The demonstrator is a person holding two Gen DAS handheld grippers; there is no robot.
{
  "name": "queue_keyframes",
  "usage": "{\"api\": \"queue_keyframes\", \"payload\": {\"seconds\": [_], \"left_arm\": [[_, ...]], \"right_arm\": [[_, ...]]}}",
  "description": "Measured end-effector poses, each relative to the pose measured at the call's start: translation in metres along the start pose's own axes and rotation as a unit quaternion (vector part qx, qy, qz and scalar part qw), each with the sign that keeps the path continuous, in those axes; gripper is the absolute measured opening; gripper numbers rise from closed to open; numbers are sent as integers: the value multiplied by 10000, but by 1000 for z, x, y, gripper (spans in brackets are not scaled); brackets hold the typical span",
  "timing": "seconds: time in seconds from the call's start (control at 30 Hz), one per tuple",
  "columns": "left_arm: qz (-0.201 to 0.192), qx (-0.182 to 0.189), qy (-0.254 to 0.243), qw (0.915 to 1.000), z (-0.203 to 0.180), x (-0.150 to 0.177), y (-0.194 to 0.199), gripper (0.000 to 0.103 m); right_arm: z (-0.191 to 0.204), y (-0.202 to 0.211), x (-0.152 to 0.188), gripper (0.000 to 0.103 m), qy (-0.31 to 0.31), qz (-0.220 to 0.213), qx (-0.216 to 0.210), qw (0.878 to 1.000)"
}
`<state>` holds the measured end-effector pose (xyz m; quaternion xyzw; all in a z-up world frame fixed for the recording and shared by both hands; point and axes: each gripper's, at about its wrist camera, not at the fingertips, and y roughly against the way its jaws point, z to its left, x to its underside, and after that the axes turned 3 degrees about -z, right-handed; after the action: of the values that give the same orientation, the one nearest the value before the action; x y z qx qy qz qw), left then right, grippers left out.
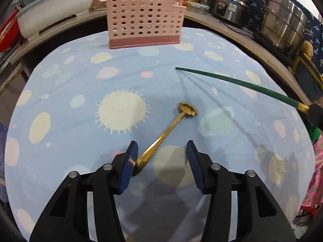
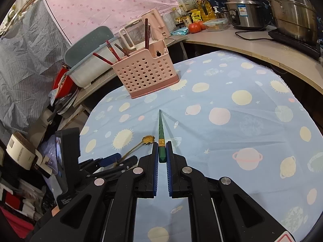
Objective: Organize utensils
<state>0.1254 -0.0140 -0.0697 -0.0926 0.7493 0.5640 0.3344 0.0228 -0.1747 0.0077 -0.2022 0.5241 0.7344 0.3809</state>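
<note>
The right gripper pinches the light, stiff green chopstick while the left gripper gapes empty around the slick, thin gold spoon, best taken mid-handle

A desk under a light-blue planet-print cloth fills the frame. A pink perforated utensil basket stands at top centre; a gold spoon lies flat just below centre.

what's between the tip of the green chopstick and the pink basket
Only bare tablecloth lies between the green chopstick and the pink basket, shown in both wrist views.
</note>
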Motion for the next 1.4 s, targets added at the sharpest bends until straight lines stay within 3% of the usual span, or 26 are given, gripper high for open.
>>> {"api": "queue_keyframes", "payload": {"seconds": [0.27,0.33,0.4,0.63,0.77,0.83,1.1,1.4], "left_arm": [[-47,-43,189,9998,-15,10,6,29],[-6,-23,319,9995,-14,8,5,11],[0,-16,355,9994,-15,9,6,8],[-32,61,486,9988,-21,13,22,8],[-211,118,581,9980,-23,9,46,8],[-339,108,630,9974,-22,3,60,1],[-803,98,669,9945,-18,-25,97,0],[-709,45,868,9937,-1,-17,101,0]], "right_arm": [[-3,-3,4,8,-38,71,-26,10000],[-3,-2,5,8,-46,64,-27,10000],[-3,-1,5,8,-50,50,-32,10000],[-5,7,2,8,-56,-42,-67,10000],[-2,16,-2,8,-20,-159,-124,9998],[1,21,-6,8,13,-233,-158,9996],[14,36,-31,8,138,-583,-298,9978],[9,36,-31,8,61,-545,-299,9980]]}}
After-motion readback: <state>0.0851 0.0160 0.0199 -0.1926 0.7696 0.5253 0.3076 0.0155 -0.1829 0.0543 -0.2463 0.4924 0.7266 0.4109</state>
